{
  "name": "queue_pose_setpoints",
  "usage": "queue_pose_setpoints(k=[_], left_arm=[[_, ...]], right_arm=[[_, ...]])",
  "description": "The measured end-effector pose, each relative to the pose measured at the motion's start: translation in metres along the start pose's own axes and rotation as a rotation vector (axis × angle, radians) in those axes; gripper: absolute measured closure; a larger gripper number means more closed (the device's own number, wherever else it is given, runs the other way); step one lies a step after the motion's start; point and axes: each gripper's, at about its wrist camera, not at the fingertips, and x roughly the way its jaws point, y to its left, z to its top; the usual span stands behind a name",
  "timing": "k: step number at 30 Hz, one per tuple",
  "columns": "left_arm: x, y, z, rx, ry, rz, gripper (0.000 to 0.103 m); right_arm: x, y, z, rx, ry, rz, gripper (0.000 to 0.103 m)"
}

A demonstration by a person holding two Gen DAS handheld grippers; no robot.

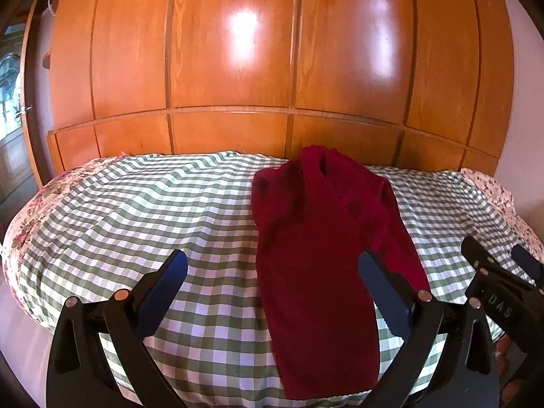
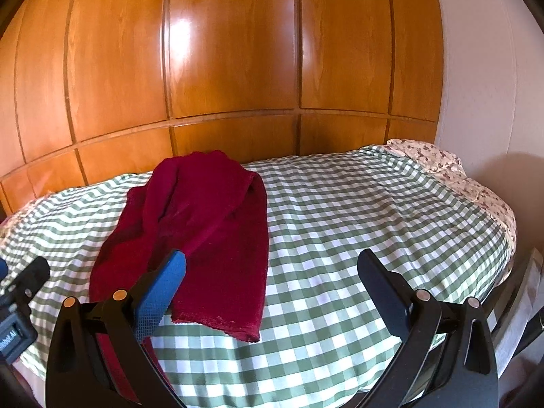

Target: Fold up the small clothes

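Note:
A dark red knitted garment (image 1: 316, 255) lies lengthwise on the green-and-white checked bedspread (image 1: 153, 210), folded into a long narrow strip with a sleeve across its far end. My left gripper (image 1: 272, 272) is open and empty, held above the near end of the garment, its right finger over the cloth's right edge. In the right wrist view the garment (image 2: 210, 231) lies left of centre. My right gripper (image 2: 272, 272) is open and empty above the bedspread (image 2: 374, 221), its left finger over the garment's near left part. The right gripper's body (image 1: 499, 289) shows at the left view's right edge.
A wooden panelled wardrobe (image 1: 272, 68) stands right behind the bed. Floral bedding (image 2: 442, 159) shows at the bed's corners. A white wall (image 2: 482, 68) is at the right, with a doorway (image 1: 13, 102) at the far left. The left gripper's body (image 2: 17, 306) shows at the left edge.

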Motion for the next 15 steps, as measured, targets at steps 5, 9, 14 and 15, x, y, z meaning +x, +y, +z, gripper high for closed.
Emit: queue_pose_setpoints(k=[5, 9, 14, 15], left_arm=[[0.015, -0.011, -0.003, 0.046, 0.058, -0.019, 0.003], [0.027, -0.02, -0.004, 0.079, 0.092, -0.031, 0.003], [0.043, -0.03, -0.007, 0.107, 0.13, -0.045, 0.003], [0.047, -0.033, -0.008, 0.115, 0.139, -0.051, 0.003]], right_arm=[[0.009, -0.004, -0.002, 0.006, 0.034, -0.008, 0.003], [0.016, -0.011, -0.003, 0.02, 0.054, -0.016, 0.003], [0.027, -0.021, -0.005, 0.038, 0.088, -0.037, 0.003], [0.028, -0.022, -0.006, 0.039, 0.091, -0.041, 0.003]])
